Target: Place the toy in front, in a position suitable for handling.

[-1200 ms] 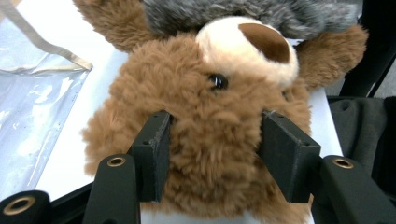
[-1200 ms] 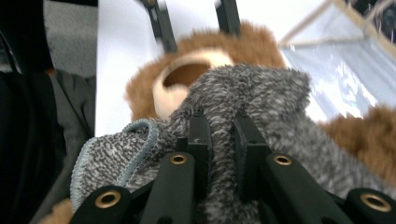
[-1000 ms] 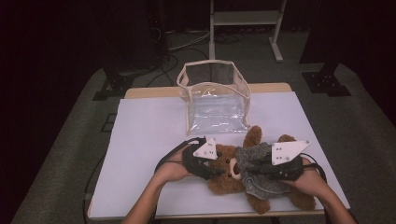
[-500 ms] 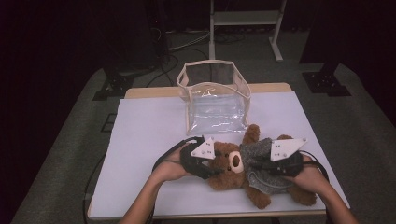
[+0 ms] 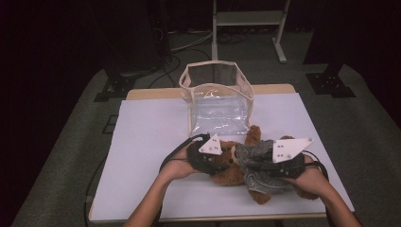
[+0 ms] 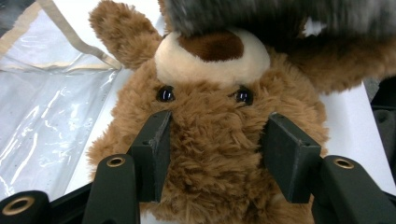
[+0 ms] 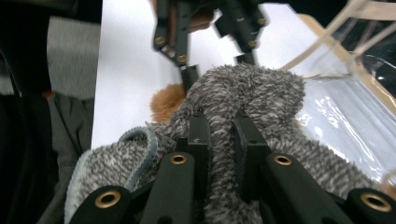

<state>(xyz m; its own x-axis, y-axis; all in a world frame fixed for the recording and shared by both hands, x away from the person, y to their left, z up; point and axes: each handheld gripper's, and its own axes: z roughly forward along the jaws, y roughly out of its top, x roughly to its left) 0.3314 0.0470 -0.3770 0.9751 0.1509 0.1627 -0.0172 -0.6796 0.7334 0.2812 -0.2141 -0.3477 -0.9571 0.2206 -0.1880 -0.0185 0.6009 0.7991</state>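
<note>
teddy bear (image 5: 236, 163) was lying on the white table (image 5: 151, 142), near the front edge on the person's side, just in front of a clear plastic bag (image 5: 218, 101) with a beige trim that stood open toward the back. brown fluffy thing, cream snout, dark brown nose, and it had a grey knit sweater (image 5: 257, 163) over its body. one paw stuck up close to the bag's wall, can't say if it actually touched.

so the person had a gripper in each hand, both down on the bear. left gripper (image 6: 217, 149) was on the head, and in the left gripper view you could see the two black pads (image 6: 156, 144) pushed into the fur on either side of the forehead, just below the eyes as that camera saw it, jaws about halfway apart with the head squeezed between them. definitely a grip on the head.

right gripper (image 7: 219, 140) was over on the sweater side. in the right gripper view the jaws were nearly together with a fold of the grey knit pinched up between them, so it was clamped on the sweater fabric, not on the bear itself. the sweater's lighter hem (image 7: 140, 144) curled out at the left of that view, and the other gripper sat on the bear's head further off.

from the high view both forearms came in from the bottom, hands close on either side of the bear.
</note>
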